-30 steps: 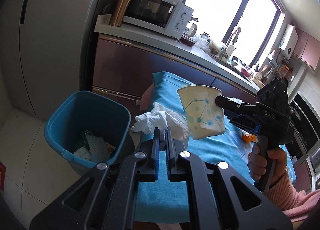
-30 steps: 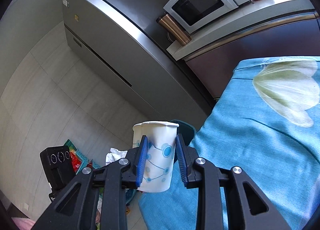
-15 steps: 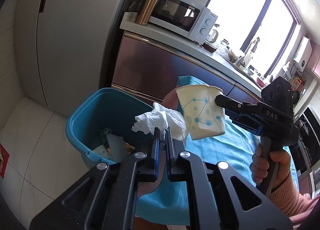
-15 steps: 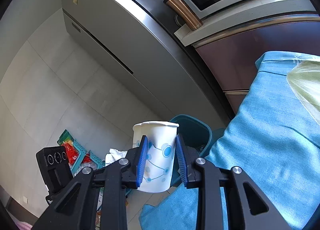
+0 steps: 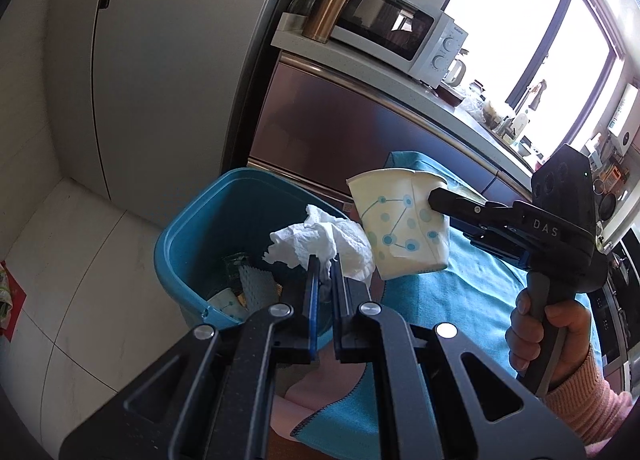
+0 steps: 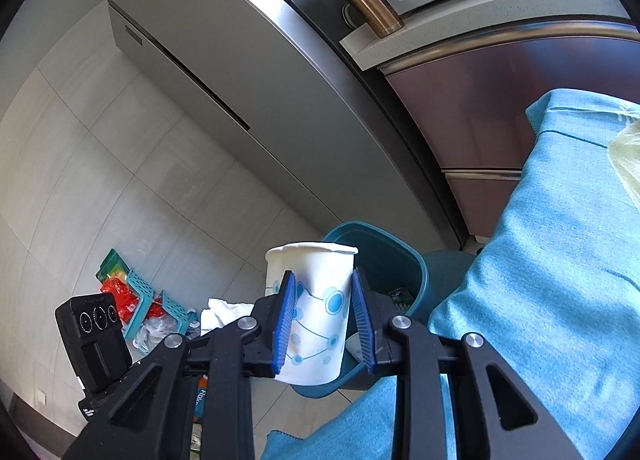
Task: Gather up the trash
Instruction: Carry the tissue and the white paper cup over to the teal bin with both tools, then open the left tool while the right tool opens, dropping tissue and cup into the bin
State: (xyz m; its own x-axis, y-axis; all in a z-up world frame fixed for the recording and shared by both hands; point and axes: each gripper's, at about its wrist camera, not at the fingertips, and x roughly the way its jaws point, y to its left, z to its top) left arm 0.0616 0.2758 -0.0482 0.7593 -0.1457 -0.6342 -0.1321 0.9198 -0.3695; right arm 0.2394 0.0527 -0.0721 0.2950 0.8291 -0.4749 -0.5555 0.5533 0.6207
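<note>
The left hand-held gripper [image 5: 325, 268] is closed almost fully, its 2 blue pads pinching a crumpled white tissue [image 5: 320, 240] above the open blue trash bin [image 5: 188, 228]. The bin stands on the floor beside the desk, which carries a blue cloth [image 6: 540, 260]. The bin already contains several discarded items. The right hand-held gripper [image 6: 323, 320] is partly closed, clamping a white paper cup [image 6: 316, 300] with blue dots, held upright near the bin rim.
</note>
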